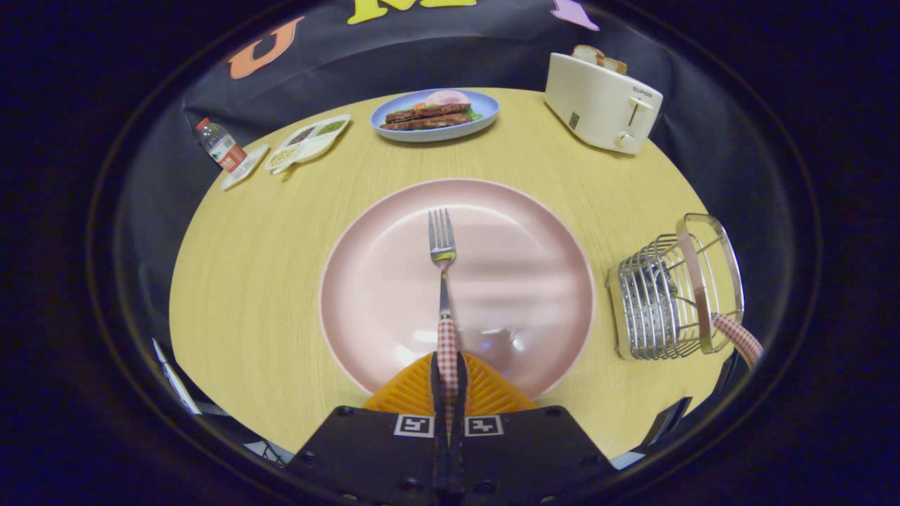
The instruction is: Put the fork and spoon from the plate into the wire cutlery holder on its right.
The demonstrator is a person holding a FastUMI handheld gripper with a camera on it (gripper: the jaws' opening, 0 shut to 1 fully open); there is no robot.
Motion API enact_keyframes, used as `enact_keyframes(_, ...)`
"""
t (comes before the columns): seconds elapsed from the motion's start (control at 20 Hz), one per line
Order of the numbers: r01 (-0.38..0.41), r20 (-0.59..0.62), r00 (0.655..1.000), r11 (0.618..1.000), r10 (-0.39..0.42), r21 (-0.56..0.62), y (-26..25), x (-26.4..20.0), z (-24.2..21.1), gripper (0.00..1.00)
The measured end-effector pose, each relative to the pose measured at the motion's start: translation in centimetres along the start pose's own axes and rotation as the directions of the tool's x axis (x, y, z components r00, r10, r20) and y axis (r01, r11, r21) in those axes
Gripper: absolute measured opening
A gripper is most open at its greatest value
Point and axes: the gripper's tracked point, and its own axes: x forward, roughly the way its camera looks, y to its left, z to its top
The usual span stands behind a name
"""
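On the far left of the round, light wood surface (246, 281) I see a small bottle (219, 145) with a red cap, standing on a white tray at the edge. Just right of it is a white divided dish (308, 142) with small portions of seasoning. Behind the surface, black cloth closes the booth.

In the far middle stands a blue plate (434, 114) with food. Nearer to me, in the centre, lies the big pink plate (394, 295). The fork (443, 267) lies over it, tines pointing far and its red-checked handle coming toward me. My hand-held gripper (448, 372) has its two orange fingers closed tight on that handle, so both press on it at the near rim of the plate.

At the far right stands a cream toaster (603, 102) with bread in the slots. On the near right, beside the pink plate but apart from it, is the wire cutlery holder (668, 295). A red-checked handle (738, 339), which I take for the spoon, sticks out of it to the right.
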Motion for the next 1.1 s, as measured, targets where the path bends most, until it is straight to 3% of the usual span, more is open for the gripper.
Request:
enact_keyframes(0.4, -0.074, -0.025, 0.997, 0.997, 0.074, -0.001, -2.9, -10.8, 5.0, 0.01)
enact_keyframes(0.6, -0.046, -0.044, 0.998, 0.999, 0.047, 0.021, -8.4, -16.7, 7.3, 0.01)
enact_keyframes(0.75, -0.022, -0.134, 0.990, 0.997, 0.032, 0.075, -11.8, -19.2, 6.1, 0.01)
enact_keyframes(0.9, -0.002, -0.266, 0.963, 0.993, 0.034, 0.118, -14.2, -19.9, 3.7, 0.01)
enact_keyframes(1.1, 0.006, -0.425, 0.902, 0.984, 0.073, 0.180, -15.3, -19.4, 1.4, 0.01)
